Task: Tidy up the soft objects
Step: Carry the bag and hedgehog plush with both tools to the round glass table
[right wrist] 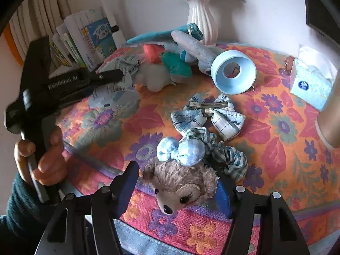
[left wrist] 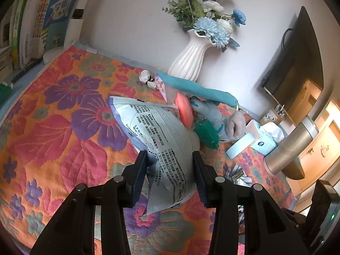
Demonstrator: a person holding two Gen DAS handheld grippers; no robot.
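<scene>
A: What sits on the floral table point(right wrist: 276, 127), taking the white vase point(left wrist: 189, 59) as the mark?

B: In front of the vase, the biggest item is one grey printed bag point(left wrist: 161, 144). It lies between the fingers of the left gripper point(left wrist: 170, 178), which presses both its sides. The print is Chinese, too small to read.

A: And the right gripper point(right wrist: 180, 193)?

B: Far forward of the vase, at the table's near edge, its jaws stand apart around one plush bear head point(right wrist: 180, 184) with a blue bow; I can't see contact on either side. Behind the bear lie one checked scrunchie point(right wrist: 223, 153) and one plaid bow clip point(right wrist: 210, 114).

A: Any writing?

B: The left gripper's body, in the right wrist view, reads "GenRobot.AI".
</scene>
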